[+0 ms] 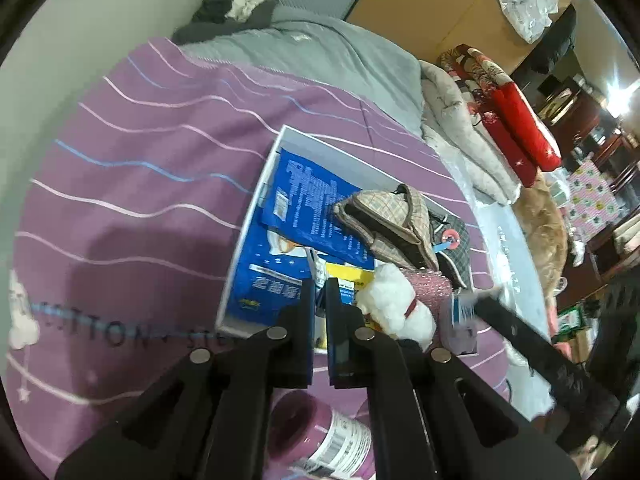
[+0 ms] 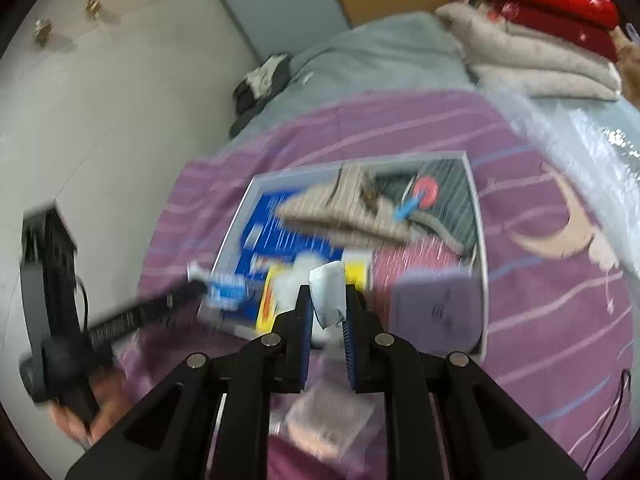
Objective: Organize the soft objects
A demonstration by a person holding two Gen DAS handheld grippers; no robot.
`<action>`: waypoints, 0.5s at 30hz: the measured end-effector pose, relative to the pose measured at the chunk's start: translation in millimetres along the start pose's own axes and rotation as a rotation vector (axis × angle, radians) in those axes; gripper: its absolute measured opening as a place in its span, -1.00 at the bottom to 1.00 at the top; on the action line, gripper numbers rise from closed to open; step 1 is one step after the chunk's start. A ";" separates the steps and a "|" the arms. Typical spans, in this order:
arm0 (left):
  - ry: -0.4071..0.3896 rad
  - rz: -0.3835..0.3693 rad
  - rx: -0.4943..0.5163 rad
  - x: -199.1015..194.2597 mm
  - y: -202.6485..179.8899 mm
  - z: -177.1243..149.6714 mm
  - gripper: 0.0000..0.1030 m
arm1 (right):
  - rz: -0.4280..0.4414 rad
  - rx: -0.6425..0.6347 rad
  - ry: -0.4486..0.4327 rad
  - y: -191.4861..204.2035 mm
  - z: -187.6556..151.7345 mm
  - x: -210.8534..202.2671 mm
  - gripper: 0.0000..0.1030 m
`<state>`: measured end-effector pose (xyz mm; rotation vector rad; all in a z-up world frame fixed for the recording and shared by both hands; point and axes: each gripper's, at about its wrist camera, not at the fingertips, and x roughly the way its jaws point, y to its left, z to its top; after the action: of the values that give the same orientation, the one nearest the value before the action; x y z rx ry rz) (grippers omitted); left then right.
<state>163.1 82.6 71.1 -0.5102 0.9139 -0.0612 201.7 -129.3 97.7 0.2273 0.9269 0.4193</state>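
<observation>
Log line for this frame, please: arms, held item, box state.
left gripper: shut, empty | right gripper: shut on white soft item | white box: holds plaid cloth, white plush

Left gripper (image 1: 319, 296): matte black body, two flat parallel fingers (image 1: 306, 320) with blue inner edging; four round silver pivot pins across the linkage, triangular cut-outs in both side arms at 7 and 5 o'clock.

Right gripper (image 2: 327, 300): same black build, blue ribbed pads (image 2: 349, 344) (heavily blurred), four silver pins.

Bare-skinned hand (image 2: 86, 412) at 8 o'clock, grasping a black handle.
</observation>
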 end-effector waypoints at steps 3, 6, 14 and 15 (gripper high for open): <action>0.021 -0.040 -0.018 8.2 5.0 -0.1 -0.89 | -0.057 -0.023 -0.005 1.7 12.9 12.0 -0.75; 0.063 -0.142 -0.052 14.5 11.5 0.6 -0.89 | -0.116 -0.073 -0.008 9.4 19.8 31.2 -0.75; 0.214 -0.121 -0.052 49.6 3.6 -7.4 -0.83 | -0.119 -0.055 0.003 4.1 24.6 57.2 -0.53; 0.208 -0.116 -0.053 48.8 2.2 -7.0 -0.78 | -0.106 -0.048 0.002 4.3 24.5 56.6 -0.18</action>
<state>187.5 68.9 30.4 -0.6141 1.0906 -0.1989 250.5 -100.6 72.5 0.1336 0.9253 0.3432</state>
